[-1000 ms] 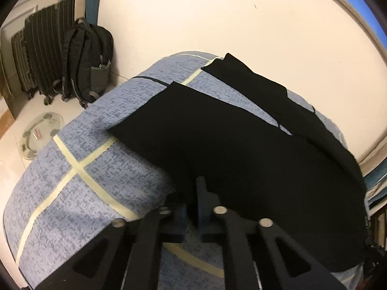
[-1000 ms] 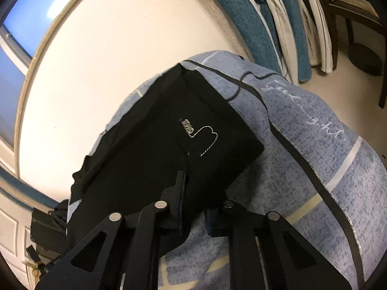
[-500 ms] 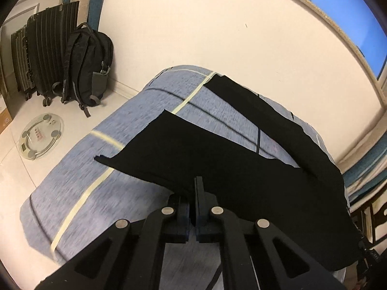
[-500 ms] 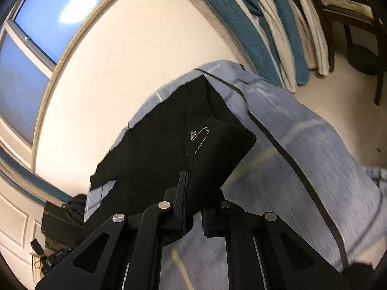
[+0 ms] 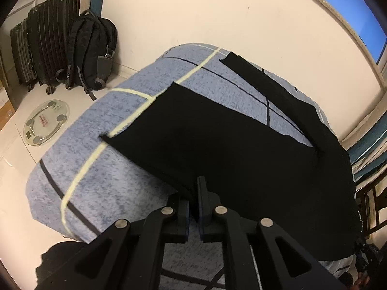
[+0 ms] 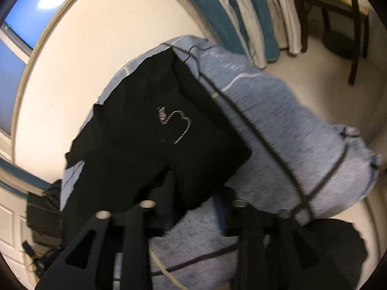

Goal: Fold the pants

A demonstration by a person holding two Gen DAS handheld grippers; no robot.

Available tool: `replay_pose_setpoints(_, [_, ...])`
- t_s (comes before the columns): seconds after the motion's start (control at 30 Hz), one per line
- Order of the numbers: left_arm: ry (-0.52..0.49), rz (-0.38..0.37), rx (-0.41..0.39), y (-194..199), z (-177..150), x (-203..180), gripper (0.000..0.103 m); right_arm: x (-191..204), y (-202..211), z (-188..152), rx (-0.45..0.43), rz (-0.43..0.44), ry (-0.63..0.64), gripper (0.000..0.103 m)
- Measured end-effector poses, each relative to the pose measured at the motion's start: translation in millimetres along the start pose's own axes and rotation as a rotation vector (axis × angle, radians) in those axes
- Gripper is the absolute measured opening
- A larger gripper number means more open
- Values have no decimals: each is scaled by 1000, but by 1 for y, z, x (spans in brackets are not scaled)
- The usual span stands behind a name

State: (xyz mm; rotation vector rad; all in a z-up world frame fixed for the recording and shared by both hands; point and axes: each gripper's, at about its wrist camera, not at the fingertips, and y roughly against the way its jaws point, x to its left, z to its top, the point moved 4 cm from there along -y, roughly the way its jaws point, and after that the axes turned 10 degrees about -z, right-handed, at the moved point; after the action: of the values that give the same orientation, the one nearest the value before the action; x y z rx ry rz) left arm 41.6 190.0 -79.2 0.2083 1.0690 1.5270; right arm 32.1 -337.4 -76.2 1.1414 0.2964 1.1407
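Right wrist view shows me white stitching [image 6: 177, 126] on the black pants [image 6: 145, 145], but I cannot read it as letters. No other writing is clear enough to read. The pants lie spread on a blue bed cover [image 5: 96, 188] with pale yellow and dark lines. A cream wall, a black backpack [image 5: 93, 48], a dark suitcase [image 5: 46, 46] and a round glass scale [image 5: 46, 122] on the floor fill the room. A dark chair [image 6: 338, 12] stands by striped curtains [image 6: 254, 12]. My left gripper [image 5: 193, 193] pinches the pants edge tight, low over the bed. My right gripper [image 6: 193, 191] has its fingers spread wide, with the pants waist corner lying between them.
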Motion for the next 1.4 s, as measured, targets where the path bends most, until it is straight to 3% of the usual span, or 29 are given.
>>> replay_pose_setpoints(0.13, [-22,30,-25,16,2,0,13,-12,20,-1,-50,-65,6,35])
replay_pose_setpoints(0.27, [-43,117,-70,29,8,3,17,-20,49,6,-186,-173,7,35])
replay_pose_setpoints(0.37, [-46,151,-100,34,14,2,18,0,54,16,-220,-110,105,35])
replay_pose_setpoints(0.57, [-121,76,-109,31,13,-38,32,76,12,6,-137,64,396,34])
replay_pose_setpoints(0.7, [-213,-48,-52,15,1,-75,36,93,-34,-6,-66,12,533,29])
replay_pose_setpoints(0.77, [-263,-76,-24,5,-5,-87,37,74,-49,1,-66,-49,503,14])
replay_pose_setpoints(0.83, [-297,-91,17,-10,-12,-93,37,60,-48,12,-55,-10,425,12])
replay_pose_setpoints(1.0, [-307,-60,85,-42,-21,-86,37,65,-19,23,-137,14,450,15])
replay_pose_setpoints(1.13, [-339,-34,68,-52,-18,-89,38,53,-54,33,-65,-87,422,17])
replay_pose_setpoints(1.27, [-332,-23,67,-51,-8,-90,38,59,-44,36,-103,-106,432,17])
replay_pose_setpoints(1.4, [-339,-58,27,-30,-6,-98,38,79,-14,19,-153,-43,503,17])
